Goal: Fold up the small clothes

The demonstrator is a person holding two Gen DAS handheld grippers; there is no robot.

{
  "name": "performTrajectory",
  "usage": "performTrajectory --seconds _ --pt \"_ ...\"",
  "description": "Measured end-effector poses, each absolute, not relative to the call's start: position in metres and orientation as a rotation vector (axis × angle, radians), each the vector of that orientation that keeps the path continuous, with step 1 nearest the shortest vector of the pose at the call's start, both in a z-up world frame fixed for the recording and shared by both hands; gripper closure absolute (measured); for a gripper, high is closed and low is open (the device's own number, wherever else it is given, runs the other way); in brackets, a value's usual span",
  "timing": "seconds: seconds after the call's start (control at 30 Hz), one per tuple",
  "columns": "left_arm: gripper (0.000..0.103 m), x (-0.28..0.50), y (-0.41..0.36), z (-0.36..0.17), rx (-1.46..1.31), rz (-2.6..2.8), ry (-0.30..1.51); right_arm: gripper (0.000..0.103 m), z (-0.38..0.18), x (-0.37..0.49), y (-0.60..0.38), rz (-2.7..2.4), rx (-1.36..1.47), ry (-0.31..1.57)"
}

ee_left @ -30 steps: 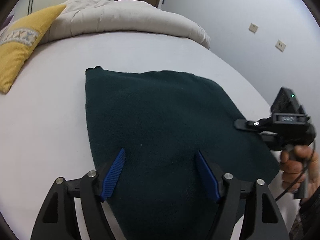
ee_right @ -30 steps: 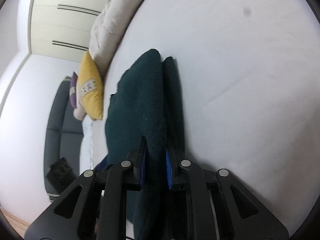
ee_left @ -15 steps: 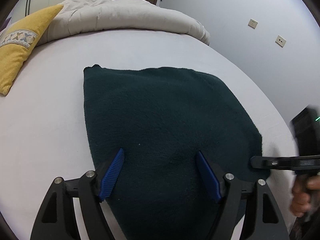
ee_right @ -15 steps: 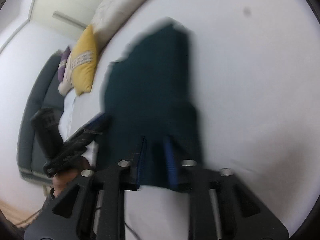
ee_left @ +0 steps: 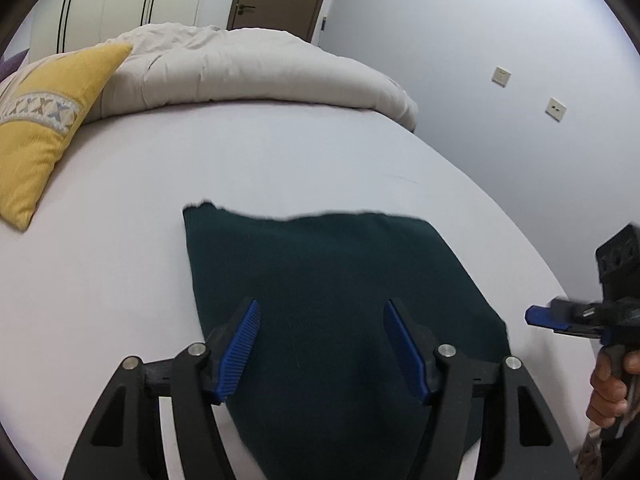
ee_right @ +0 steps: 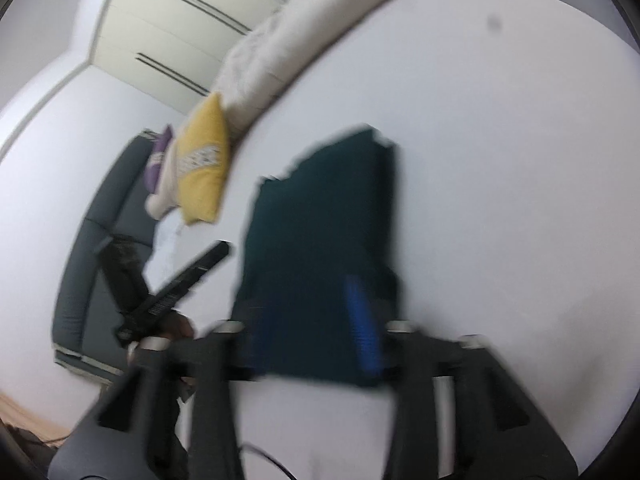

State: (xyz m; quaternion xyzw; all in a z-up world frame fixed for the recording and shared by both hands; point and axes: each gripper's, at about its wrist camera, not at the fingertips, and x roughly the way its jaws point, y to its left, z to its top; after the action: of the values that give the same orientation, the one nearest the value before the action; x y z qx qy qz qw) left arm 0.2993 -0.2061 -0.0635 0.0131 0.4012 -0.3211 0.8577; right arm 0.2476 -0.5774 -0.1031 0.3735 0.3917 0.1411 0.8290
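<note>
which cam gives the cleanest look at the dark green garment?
Left wrist. The folded dark green fleece garment is sharp there, with far and side edges visible on the white bed sheet. The right wrist view shows it from the side, motion-blurred.

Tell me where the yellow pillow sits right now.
The yellow pillow lies at the far left of the left wrist view, on the white bed, leaning against the beige duvet, beyond the dark green cloth.

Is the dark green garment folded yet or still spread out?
Folded: the dark green garment lies as a compact rectangle on the bed, a doubled edge showing on its far side.
</note>
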Motion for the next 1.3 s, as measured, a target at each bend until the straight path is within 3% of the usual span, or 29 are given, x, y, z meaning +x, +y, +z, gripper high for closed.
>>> performTrajectory --seconds 0.17,0.23,0.27,0.3,0.4,0.6,0.77,0.9,1.0,1.07,1.3 --pt "0.035 0.333 -0.227 -0.092 0.066 -0.632 0.937 0.046 -0.128 0.329 -0.553 0.374 0.913 0.931" --pt "0.033 0.342 -0.224 -0.110 0.055 -0.618 0.970 0.055 -0.148 0.357 -0.550 0.336 0.913 0.979" --pt "0.033 0.344 -0.220 -0.113 0.034 -0.626 0.964 0.067 -0.157 0.363 -0.554 0.335 0.941 0.961" --pt "0.033 0.345 -0.217 -0.114 0.018 -0.637 0.962 0.072 -0.161 0.361 -0.561 0.340 0.987 0.945" --pt "0.032 0.347 -0.218 -0.115 0.042 -0.650 0.961 0.072 -0.163 0.350 -0.576 0.315 1.003 0.896" --pt "0.026 0.344 -0.231 -0.117 0.110 -0.616 0.950 0.058 -0.116 0.374 -0.577 0.285 0.904 0.851" --pt "0.025 0.345 -0.233 -0.119 0.131 -0.611 0.951 0.058 -0.137 0.426 -0.569 0.255 0.903 1.007" --pt "0.024 0.347 -0.236 -0.120 0.143 -0.610 0.949 0.061 -0.154 0.447 -0.578 0.187 0.940 0.968" --pt "0.024 0.349 -0.236 -0.122 0.147 -0.610 0.946 0.072 -0.160 0.445 -0.587 0.150 0.936 0.944" --pt "0.024 0.349 -0.236 -0.124 0.152 -0.608 0.941 0.073 -0.163 0.436 -0.599 0.120 0.959 0.913" --pt "0.023 0.351 -0.232 -0.130 0.159 -0.612 0.918 0.066 -0.131 0.388 -0.598 0.164 0.904 0.822"
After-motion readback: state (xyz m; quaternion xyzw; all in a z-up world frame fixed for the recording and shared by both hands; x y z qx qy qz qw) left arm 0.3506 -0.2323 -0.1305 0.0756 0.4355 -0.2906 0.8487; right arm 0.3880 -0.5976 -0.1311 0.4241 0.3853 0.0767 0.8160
